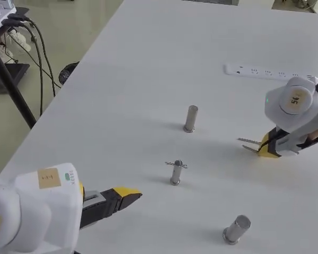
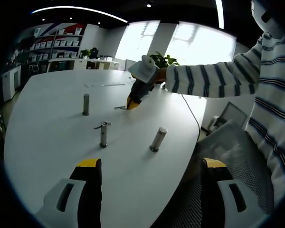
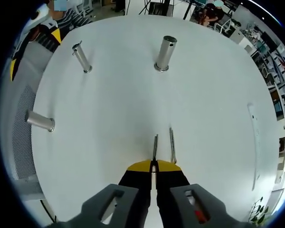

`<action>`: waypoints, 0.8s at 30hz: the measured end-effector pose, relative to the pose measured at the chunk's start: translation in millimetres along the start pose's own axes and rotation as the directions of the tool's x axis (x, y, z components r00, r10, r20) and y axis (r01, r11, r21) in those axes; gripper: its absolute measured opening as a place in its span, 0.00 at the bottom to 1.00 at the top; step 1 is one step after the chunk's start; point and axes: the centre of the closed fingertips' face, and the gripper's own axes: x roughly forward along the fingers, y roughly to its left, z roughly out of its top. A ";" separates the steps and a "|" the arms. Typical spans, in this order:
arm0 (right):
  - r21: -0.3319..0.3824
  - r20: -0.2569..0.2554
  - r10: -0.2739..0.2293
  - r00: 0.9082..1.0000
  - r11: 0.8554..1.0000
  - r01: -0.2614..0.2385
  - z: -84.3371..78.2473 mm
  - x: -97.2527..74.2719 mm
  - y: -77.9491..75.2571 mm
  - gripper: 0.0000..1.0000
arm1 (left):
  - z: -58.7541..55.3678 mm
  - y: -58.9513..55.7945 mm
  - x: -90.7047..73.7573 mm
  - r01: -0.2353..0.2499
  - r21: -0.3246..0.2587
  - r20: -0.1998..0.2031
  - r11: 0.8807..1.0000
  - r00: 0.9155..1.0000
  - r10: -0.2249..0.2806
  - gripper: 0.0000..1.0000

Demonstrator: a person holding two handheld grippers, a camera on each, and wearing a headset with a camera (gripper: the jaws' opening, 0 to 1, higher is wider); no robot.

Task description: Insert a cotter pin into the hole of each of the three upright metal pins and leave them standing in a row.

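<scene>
Three upright metal pins stand on the white table point(image 1: 148, 69): a far pin point(image 1: 191, 118), a middle pin point(image 1: 176, 173) and a near pin point(image 1: 236, 229). A cotter pin point(image 1: 176, 164) sits through the top of the middle pin point(image 2: 103, 134). My right gripper point(image 1: 264, 146) is at the right, shut on a cotter pin point(image 3: 155, 146) that points toward the far pin point(image 3: 164, 52). Another cotter pin point(image 3: 171, 145) lies on the table just beside the held one. My left gripper point(image 1: 128, 196) hovers low at the near left, open point(image 2: 150, 164), nothing between its fingers.
A white power strip point(image 1: 265, 72) lies at the far right of the table. The table's left edge drops off to a floor with cables and a black stand point(image 1: 13, 79). A mesh chair point(image 2: 223, 142) is at the near edge in the left gripper view.
</scene>
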 end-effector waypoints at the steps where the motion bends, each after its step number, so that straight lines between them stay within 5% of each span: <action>1: 0.007 0.009 0.001 1.000 1.000 -0.001 0.8 -3.3 0.5 0.00 | 0.5 -0.4 0.0 0.001 0.002 0.000 1.000 1.000 -0.001 0.84; 9: 0.044 0.073 -0.044 0.996 0.998 0.040 6.2 -28.3 -2.9 0.00 | 4.0 -3.6 1.1 0.003 0.005 0.006 1.000 1.000 -0.003 0.83; 17: 0.076 0.179 -0.134 0.975 0.990 0.122 16.1 -54.9 4.2 0.00 | 7.2 -6.9 2.1 0.011 -0.003 0.007 1.000 1.000 -0.011 0.80; 24: 0.081 0.212 -0.190 0.959 0.981 0.177 12.7 -68.4 16.6 0.00 | 6.8 -10.8 4.5 0.024 0.005 -0.004 1.000 1.000 -0.024 0.80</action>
